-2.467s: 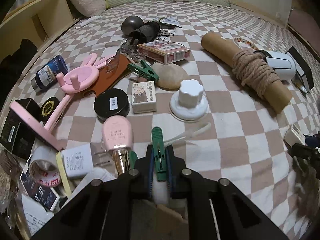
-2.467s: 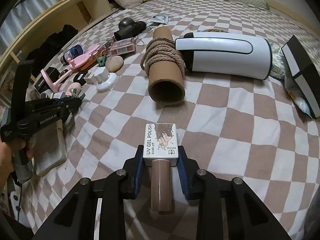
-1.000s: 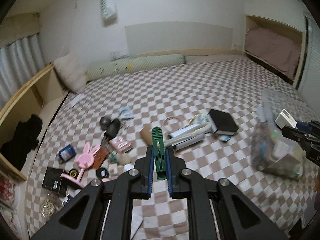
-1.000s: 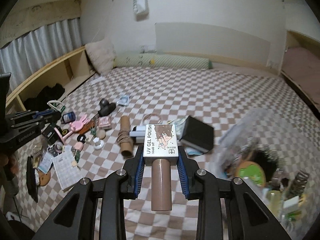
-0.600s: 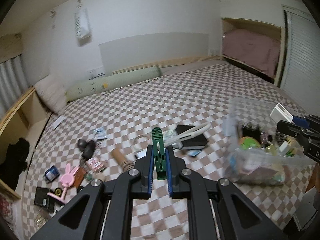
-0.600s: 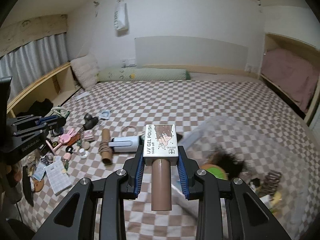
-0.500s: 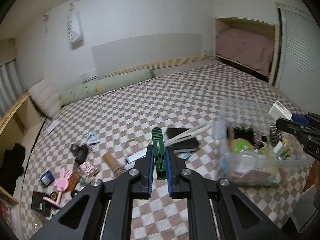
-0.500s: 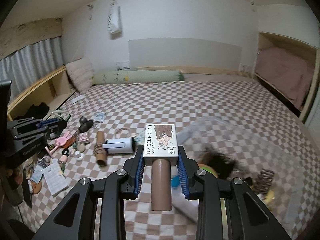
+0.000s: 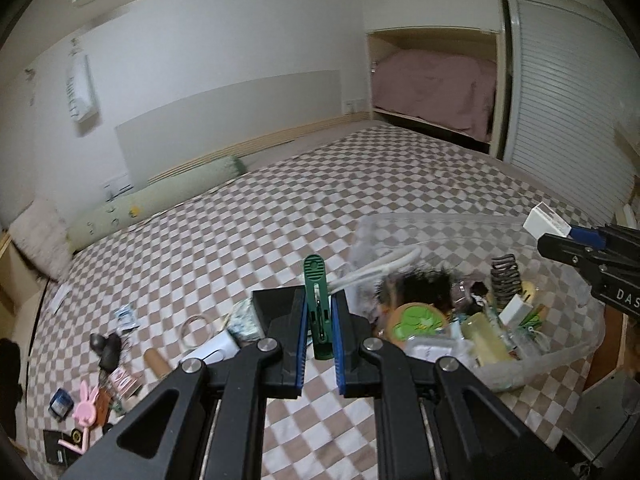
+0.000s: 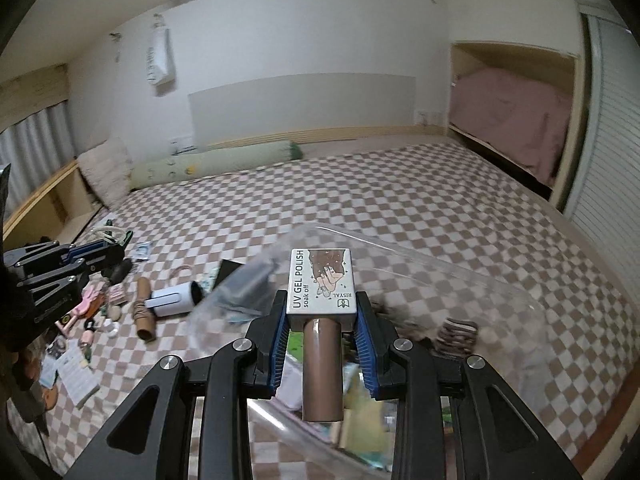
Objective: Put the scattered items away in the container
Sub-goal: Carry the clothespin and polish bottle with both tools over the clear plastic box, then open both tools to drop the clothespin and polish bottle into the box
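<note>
Both claws swing up from the bed clutter — left claw (image 9: 319,334) grasping the green clothespin (image 9: 318,304), right claw (image 10: 321,322) clenched on the gel polish box (image 10: 322,286). The clear container (image 9: 552,354) now sits at 2 o'clock in the left view — drop-off looks close.

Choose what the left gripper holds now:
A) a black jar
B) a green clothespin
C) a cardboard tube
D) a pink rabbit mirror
B: the left gripper is closed on a green clothespin, whose rounded end stands up between its blue-padded fingers.
</note>
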`<act>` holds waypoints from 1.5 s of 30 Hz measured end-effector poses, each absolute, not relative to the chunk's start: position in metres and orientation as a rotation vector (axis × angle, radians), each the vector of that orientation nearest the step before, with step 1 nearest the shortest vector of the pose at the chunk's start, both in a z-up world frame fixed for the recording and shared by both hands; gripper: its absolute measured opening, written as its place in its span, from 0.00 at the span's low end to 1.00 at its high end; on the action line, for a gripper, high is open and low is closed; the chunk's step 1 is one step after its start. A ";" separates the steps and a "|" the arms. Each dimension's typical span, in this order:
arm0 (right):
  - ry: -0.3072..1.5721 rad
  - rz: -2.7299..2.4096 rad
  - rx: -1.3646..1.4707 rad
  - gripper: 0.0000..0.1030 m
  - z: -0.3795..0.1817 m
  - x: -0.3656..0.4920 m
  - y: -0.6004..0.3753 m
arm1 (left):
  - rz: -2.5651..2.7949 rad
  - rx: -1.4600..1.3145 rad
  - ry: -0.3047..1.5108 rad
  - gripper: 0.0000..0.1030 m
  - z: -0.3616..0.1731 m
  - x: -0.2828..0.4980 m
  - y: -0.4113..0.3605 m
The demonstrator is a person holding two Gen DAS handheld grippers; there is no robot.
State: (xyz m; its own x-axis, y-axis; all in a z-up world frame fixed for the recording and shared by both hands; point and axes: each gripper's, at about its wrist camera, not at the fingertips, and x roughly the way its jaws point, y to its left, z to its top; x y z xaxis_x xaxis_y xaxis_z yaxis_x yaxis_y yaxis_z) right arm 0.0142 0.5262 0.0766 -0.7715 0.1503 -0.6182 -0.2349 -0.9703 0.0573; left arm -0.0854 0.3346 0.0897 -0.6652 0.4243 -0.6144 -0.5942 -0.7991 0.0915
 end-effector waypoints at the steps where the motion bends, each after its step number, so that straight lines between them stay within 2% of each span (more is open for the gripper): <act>1: 0.200 2.759 -0.952 0.31 0.075 0.015 0.532 | 2.404 -0.792 0.389 0.11 0.088 -0.087 0.340; 8: 0.306 2.671 -1.073 0.31 0.049 0.013 0.565 | 2.319 -0.861 0.429 0.11 0.063 -0.099 0.381; 21: 0.392 2.479 -1.333 0.31 -0.025 0.001 0.595 | 2.168 -1.053 0.498 0.11 0.001 -0.116 0.442; 24: 0.430 2.455 -1.365 0.31 -0.028 0.001 0.600 | 2.148 -1.086 0.536 0.11 -0.010 -0.119 0.451; 29: 0.382 2.399 -1.413 0.31 -0.029 0.001 0.605 | 2.139 -1.124 0.576 0.11 -0.019 -0.124 0.456; 42: 0.406 2.358 -1.437 0.31 -0.034 -0.005 0.609 | 2.150 -1.170 0.586 0.11 -0.026 -0.132 0.453; 44: 0.411 2.361 -1.426 0.31 -0.033 -0.005 0.610 | 2.153 -1.180 0.571 0.14 -0.026 -0.134 0.452; 45: 0.410 2.365 -1.415 0.30 -0.032 -0.005 0.610 | 2.153 -1.183 0.567 0.20 -0.026 -0.134 0.452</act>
State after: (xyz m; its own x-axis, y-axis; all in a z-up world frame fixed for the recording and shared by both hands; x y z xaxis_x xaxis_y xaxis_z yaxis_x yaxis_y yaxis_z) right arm -0.0049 0.6102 -0.0319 -0.4377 0.1503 -0.8865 -0.4402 -0.8955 0.0655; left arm -0.1339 0.4517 -0.0264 -0.4147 0.3048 -0.8574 -0.6877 -0.7220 0.0760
